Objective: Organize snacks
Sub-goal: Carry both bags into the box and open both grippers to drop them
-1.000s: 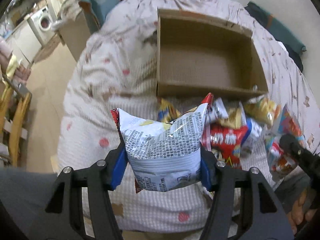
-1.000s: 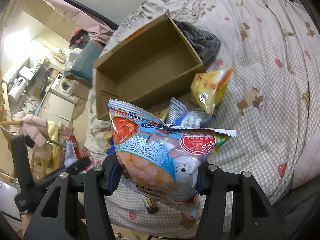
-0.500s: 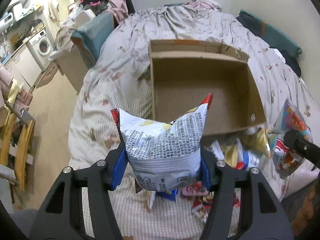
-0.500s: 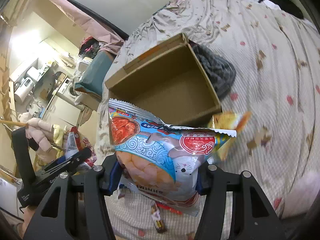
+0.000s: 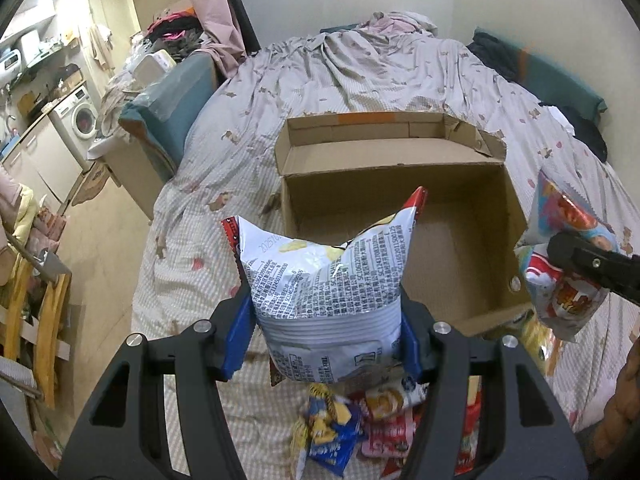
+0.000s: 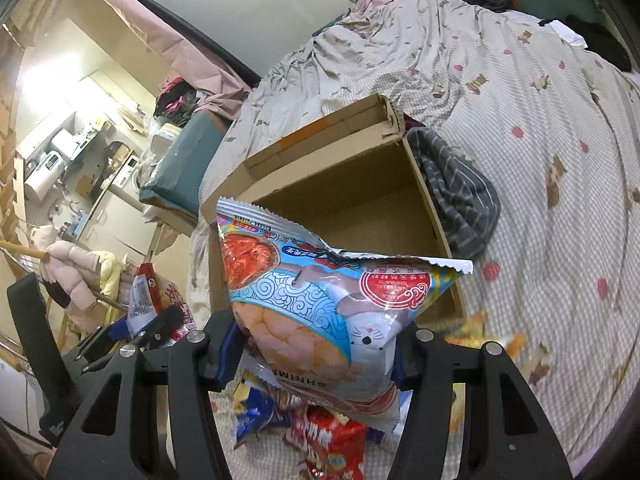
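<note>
Gripping snack bags [image 5: 328, 300], both claws hover above open-topped box [image 5: 472, 264].

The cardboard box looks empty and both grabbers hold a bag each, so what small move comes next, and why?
Probably ease the left gripper forward over the cardboard box before letting go. Its white chip bag hangs clamped near the box's near wall, the box floor is bare, and the right gripper holds the shrimp snack bag.

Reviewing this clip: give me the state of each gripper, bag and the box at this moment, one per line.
left gripper: shut on white chip bag
white chip bag: sealed, held up
right gripper: shut on shrimp snack bag
shrimp snack bag: sealed, held up
cardboard box: open, nothing visible inside
loose snack packets: piled on bed
</note>
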A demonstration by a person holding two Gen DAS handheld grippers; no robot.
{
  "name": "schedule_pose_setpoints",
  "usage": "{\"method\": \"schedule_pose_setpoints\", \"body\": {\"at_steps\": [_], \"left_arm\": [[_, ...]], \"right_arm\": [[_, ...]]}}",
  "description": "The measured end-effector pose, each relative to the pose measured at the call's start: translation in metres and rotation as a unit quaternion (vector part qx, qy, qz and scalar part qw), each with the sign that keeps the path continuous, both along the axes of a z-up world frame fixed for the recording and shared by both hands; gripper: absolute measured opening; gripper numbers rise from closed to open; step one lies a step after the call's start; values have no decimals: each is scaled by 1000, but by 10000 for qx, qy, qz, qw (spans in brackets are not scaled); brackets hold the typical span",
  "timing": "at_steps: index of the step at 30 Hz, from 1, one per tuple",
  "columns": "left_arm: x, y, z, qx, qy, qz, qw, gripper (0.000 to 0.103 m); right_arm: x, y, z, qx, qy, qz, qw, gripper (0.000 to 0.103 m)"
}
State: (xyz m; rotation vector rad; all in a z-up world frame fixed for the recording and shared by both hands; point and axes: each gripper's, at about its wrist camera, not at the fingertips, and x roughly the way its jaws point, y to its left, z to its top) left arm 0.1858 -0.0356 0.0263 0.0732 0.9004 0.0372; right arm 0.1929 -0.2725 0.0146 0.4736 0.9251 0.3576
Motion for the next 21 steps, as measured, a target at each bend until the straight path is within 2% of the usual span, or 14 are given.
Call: {"method": "schedule_pose_setpoints", "body": {"at_steps": [5,10,21], "left_arm": [[16,-6,-13,13,-10,-19,10000,57],[23,-14,-32,102,-60,-165,9998,57],[34,-26,-57,126,12,-402,9991,57]], "right_arm": [[15,4,-12,-137,-62,18,9999,59],[20,1,-35,-157,126,-10,9998,59],[29,11,-49,-566,0,144,9983,59]]}}
